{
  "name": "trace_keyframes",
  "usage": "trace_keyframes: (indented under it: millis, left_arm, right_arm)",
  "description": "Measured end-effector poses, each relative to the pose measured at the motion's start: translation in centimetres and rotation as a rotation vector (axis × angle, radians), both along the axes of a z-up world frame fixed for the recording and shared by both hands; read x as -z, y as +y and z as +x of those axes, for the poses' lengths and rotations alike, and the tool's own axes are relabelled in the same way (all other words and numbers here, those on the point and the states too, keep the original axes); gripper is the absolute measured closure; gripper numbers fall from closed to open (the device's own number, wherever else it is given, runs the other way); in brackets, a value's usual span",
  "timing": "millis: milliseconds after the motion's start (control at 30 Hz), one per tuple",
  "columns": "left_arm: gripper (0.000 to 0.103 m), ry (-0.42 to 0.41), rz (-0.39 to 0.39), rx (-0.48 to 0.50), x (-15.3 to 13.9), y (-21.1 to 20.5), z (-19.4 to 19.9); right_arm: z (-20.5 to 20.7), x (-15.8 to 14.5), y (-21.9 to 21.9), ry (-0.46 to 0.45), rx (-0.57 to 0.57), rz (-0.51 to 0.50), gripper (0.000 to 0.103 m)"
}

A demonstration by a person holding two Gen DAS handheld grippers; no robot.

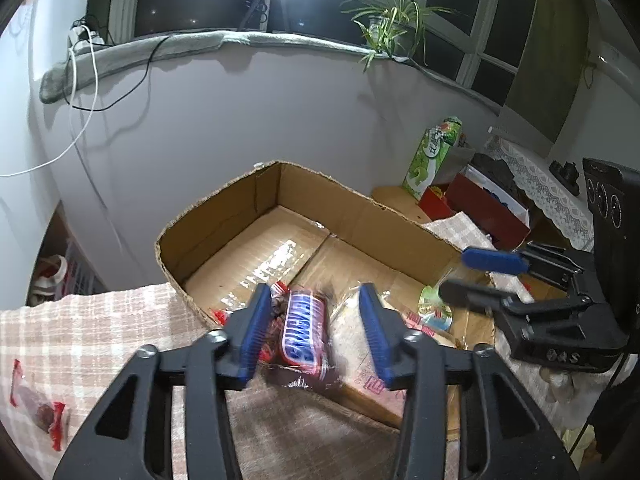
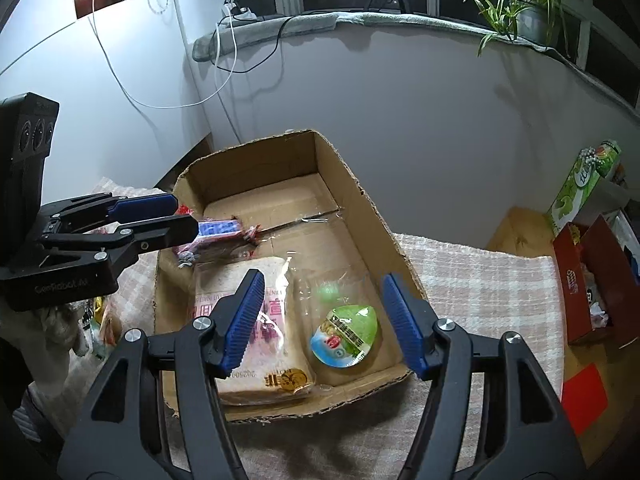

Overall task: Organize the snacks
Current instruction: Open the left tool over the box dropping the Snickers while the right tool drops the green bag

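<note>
Both hand-held grippers open; Snickers bar blurred over cardboard box

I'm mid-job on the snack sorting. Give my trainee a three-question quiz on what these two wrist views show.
1. True or false: the blue-and-brown Snickers bar is clamped between the pads of the left claw.
2. In the brown cardboard box, what lies beside the clear packet of sliced bread? A) a green-lidded plastic cup; B) a banana; C) a metal can.
3. In one word, how do the jaws of the right claw stand?

Key:
1. False. The jaws are wide apart, with a gap on each side of the blurred bar.
2. A.
3. Open, holding nothing.
</note>
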State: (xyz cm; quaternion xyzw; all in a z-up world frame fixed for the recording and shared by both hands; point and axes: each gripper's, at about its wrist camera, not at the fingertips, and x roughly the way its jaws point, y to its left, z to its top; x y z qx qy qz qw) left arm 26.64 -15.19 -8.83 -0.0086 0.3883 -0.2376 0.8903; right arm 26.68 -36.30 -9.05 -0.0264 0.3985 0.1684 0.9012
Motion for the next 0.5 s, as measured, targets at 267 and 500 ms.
trace_keyframes:
  millis: [267,500]
  left_arm:
    - [0.056,-0.001,0.002,-0.004,-0.2,0.1,-0.2]
    - [0.056,-0.01,-0.001,-0.004,-0.7,0.2,-0.7]
  right_arm:
    - [-0.4,-0.5,0.1,-0.005,0.005,-0.008,0.039]
    - [-1.1,-1.1,0.3,-0.01,0.004,-0.009,0.039]
